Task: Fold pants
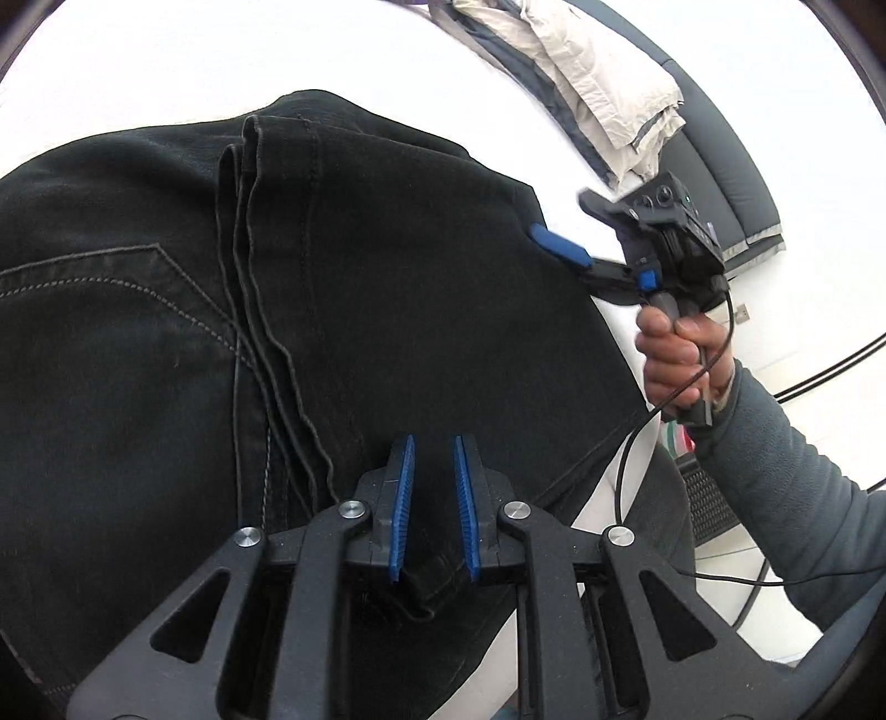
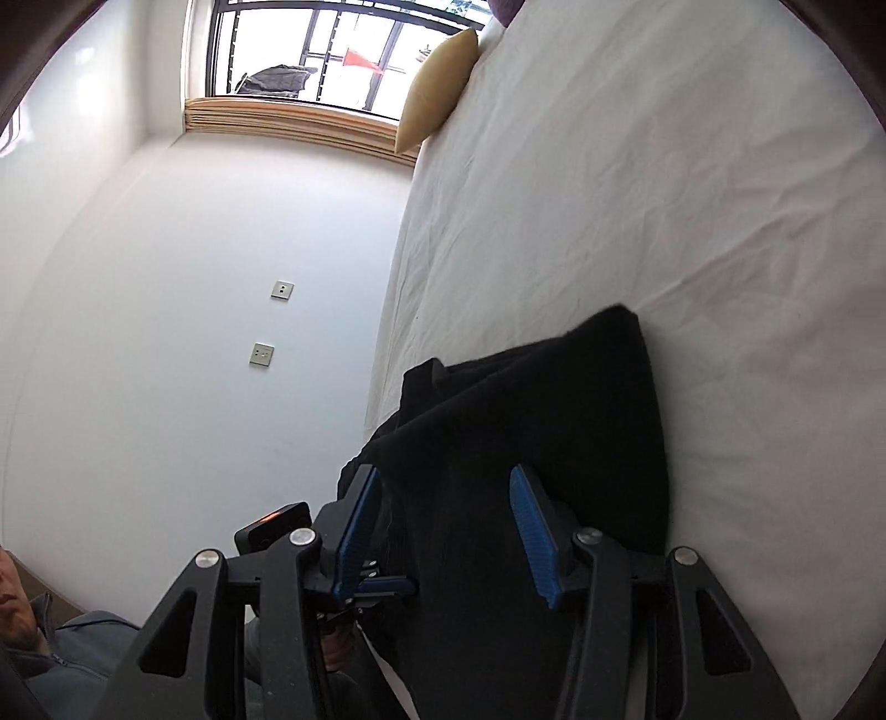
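Pants (image 1: 387,310): black denim, lying folded on the white bed sheet (image 1: 166,61), filling the centre and 9 o'clock side of the left wrist view; stacked hems and seams are running from 12 toward 6 o'clock.

Left gripper (image 1: 434,498): sitting at 6 o'clock, fingers close together and pinching a fold of the pants between the blue pads (image 1: 402,498).

Right gripper (image 2: 446,531): fingers standing apart, pants cloth lying between them without being pressed; in the left wrist view it is showing at 3 o'clock at the pants' edge, held by a hand (image 1: 684,360) in a grey sleeve (image 1: 786,476).

Other clothes (image 1: 598,88): beige and grey pile lying at 1 o'clock.

Pillow (image 2: 437,88): tan, resting at 12 o'clock at the bed's edge below a window (image 2: 332,50).
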